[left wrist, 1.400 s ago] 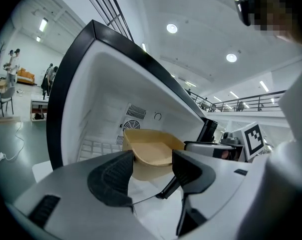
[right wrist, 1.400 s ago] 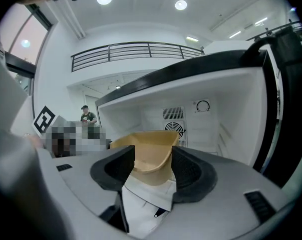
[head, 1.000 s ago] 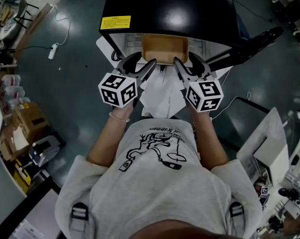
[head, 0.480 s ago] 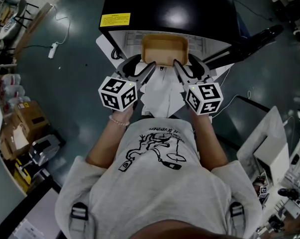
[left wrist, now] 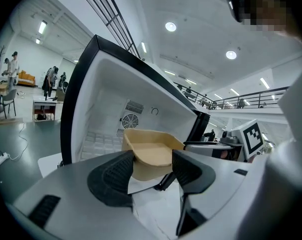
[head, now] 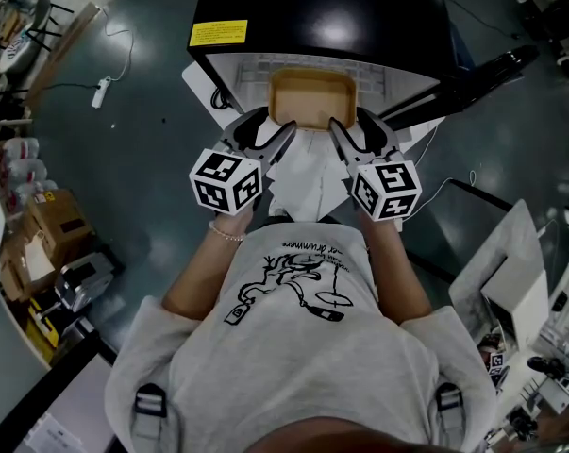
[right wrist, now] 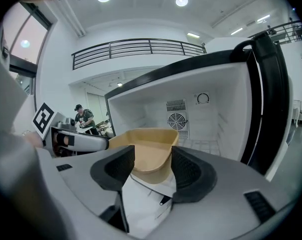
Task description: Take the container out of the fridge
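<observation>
A tan open container [head: 312, 97] sits at the mouth of the open black fridge [head: 322, 17], above its wire shelf. My left gripper [head: 273, 126] holds the container's near left corner and my right gripper [head: 348, 126] its near right corner. In the left gripper view the container [left wrist: 151, 146] reaches down between the two dark pads [left wrist: 115, 171] of the left gripper [left wrist: 152, 168]. The right gripper view shows the container [right wrist: 148, 144] the same way inside the right gripper [right wrist: 153, 170]. Behind it lie the white fridge interior and fan grille [right wrist: 176, 120].
The black fridge door [head: 473, 75] stands open to the right. A white panel [head: 308, 177] lies below the container, in front of the person. On the floor are a power strip [head: 100, 95] and cardboard boxes [head: 53, 225] to the left, and white equipment [head: 510, 281] to the right.
Both grippers and the container have shifted slightly toward the person, out of the fridge opening. The grip on the container looks the same.
</observation>
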Demonstrator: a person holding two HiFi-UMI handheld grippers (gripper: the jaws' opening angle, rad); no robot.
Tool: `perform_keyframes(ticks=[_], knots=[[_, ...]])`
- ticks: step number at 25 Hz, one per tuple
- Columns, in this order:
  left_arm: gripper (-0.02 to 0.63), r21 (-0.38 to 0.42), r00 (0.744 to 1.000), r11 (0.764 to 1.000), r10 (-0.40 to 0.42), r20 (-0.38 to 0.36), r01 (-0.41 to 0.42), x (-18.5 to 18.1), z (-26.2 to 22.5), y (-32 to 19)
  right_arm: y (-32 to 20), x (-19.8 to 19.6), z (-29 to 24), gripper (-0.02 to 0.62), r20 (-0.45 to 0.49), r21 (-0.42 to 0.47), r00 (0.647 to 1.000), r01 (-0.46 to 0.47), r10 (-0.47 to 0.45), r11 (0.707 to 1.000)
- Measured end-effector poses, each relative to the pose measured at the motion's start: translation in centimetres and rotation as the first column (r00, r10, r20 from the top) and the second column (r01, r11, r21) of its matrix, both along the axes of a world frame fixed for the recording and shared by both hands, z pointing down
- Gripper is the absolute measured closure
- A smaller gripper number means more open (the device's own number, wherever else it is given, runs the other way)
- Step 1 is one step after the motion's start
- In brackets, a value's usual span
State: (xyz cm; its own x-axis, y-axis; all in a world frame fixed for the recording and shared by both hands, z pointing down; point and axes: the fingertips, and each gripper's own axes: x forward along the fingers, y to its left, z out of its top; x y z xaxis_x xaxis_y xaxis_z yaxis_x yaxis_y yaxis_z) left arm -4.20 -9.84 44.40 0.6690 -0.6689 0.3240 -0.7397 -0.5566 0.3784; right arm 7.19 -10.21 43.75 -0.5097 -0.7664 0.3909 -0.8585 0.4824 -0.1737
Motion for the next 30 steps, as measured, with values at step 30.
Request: perform_keyframes(ticks=[30], knots=[[0.356,-0.037,0.999,0.999,0.007,0.037,-0.006,0.5,3.6,2.5,2.6,0.5,3.5,0.373,-0.015,-0.064,1.000,0.008,-0.009,0.998]])
